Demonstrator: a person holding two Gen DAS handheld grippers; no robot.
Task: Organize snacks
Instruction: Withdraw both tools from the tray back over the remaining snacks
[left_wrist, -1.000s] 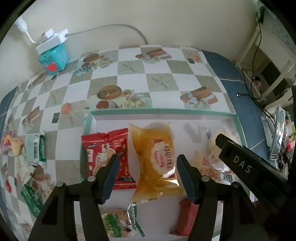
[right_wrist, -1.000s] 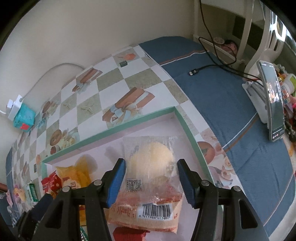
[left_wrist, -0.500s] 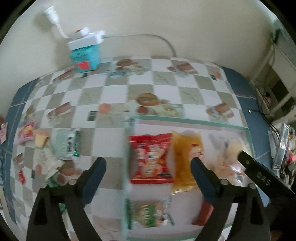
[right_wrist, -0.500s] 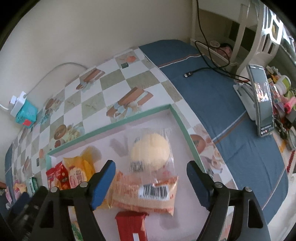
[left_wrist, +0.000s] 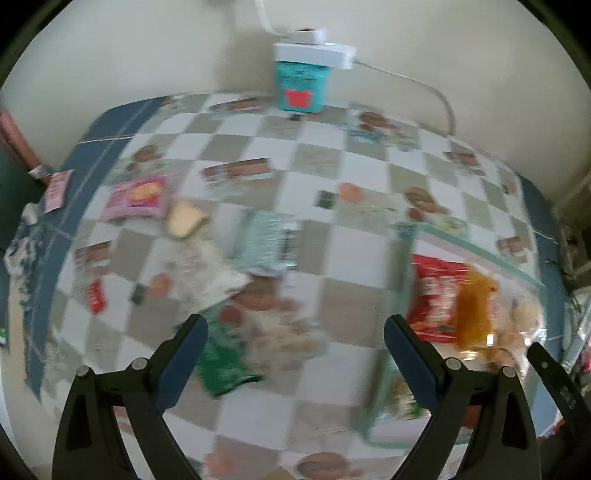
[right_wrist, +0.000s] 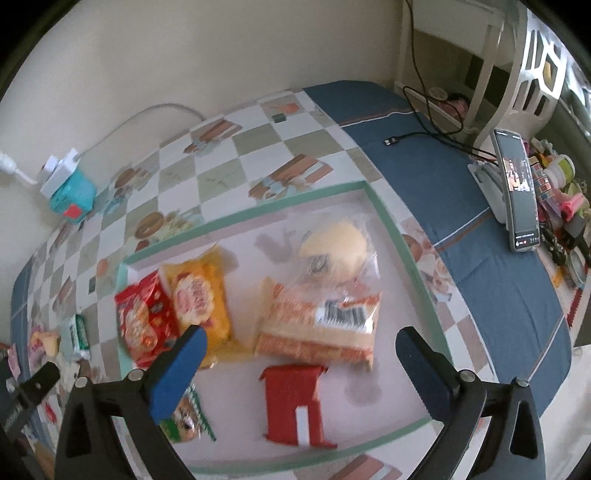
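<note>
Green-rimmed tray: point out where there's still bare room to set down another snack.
Free: the tray floor along its right wall, beside the barcoded orange packet and right of the red packet. A thinner strip runs along the far wall behind the bun. Crowded: the left side, where the red bag and yellow bag overlap.

In the right wrist view the green-rimmed shallow tray was crowded from nine to one o'clock by a red crinkled packet, a yellow packet and a clear-wrapped round bun; bare floor remained at four o'clock. In the left wrist view, loose blurred packets cluttered the checked tablecloth toward ten o'clock, with open cloth at centre.
</note>
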